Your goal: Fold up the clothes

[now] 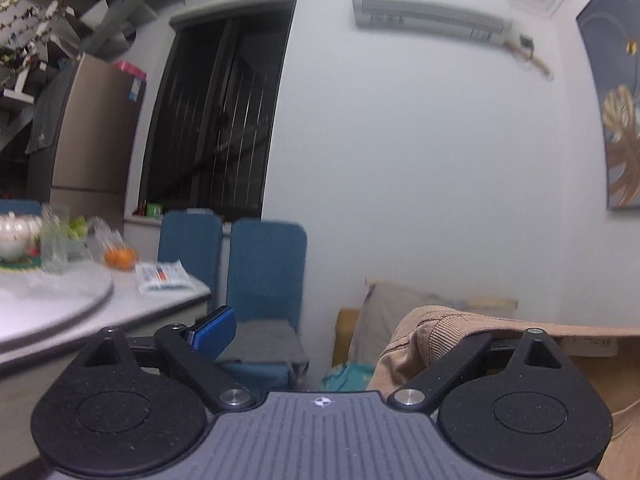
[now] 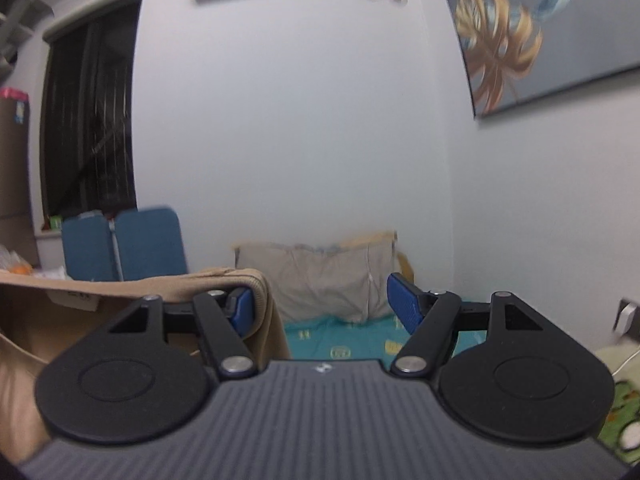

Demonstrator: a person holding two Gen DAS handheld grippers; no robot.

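Ahead of both cameras stands a pale wall carrying an air conditioner (image 1: 432, 16), with a dark barred window (image 1: 224, 100) to its left and a large painting (image 2: 540, 36) on the wall to the right. Below lies a bed with a teal patterned sheet (image 2: 344, 340) and a grey pillow (image 2: 324, 280) against the wall. Two blue chairs (image 1: 264, 268) stand by the window, next to a white worktop (image 1: 80, 304) holding oranges, glassware and a packet.

Stretched level between the two tools hangs the tan garment (image 1: 436, 332), its long axis running side to side, ribbed edge uppermost and the cloth dropping below. The left hand-held gripper (image 1: 344, 332) stands wide, one blue pad bare, the other finger buried under the ribbed hem. The right hand-held gripper (image 2: 326, 304) is also wide, jaws spread well apart; the garment's edge drapes over its left pad (image 2: 242, 308) while the right pad (image 2: 406, 304) is clear.
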